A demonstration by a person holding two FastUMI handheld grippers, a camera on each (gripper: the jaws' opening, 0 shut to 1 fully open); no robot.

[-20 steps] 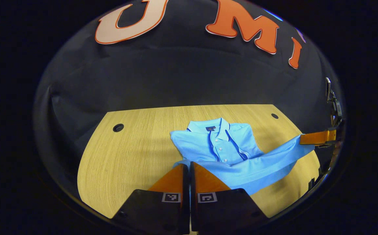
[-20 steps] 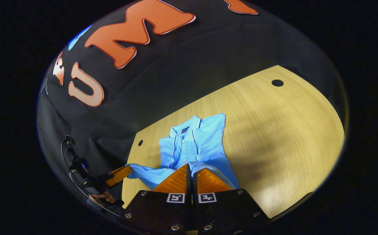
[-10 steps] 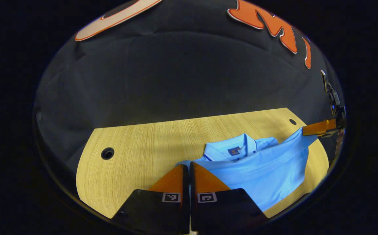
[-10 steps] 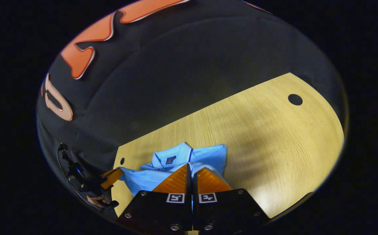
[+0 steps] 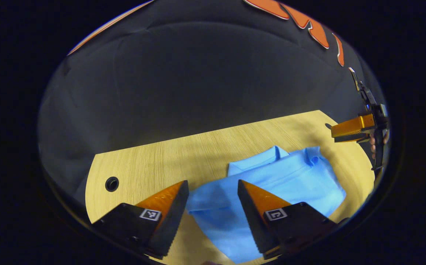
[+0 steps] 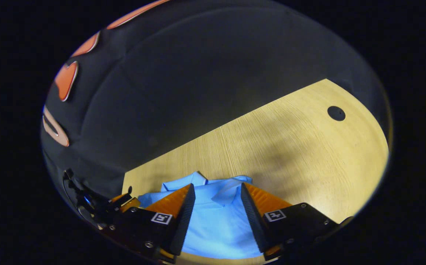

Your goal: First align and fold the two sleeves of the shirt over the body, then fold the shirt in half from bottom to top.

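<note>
Bottom hem released onto the collar: the half fold looks done

A second ago both tools pinched the hem of the light blue polo shirt (image 5: 272, 184); now the left tool (image 5: 213, 206) and the right tool (image 6: 216, 209) stand spread above the doubled cloth, gripping nothing. The shirt lies folded near the right, near part of the pale wooden tabletop (image 5: 154, 165), its collar peeking at the far edge. Bare wood lies open to the left and far side; the near and right edges are close
</note>
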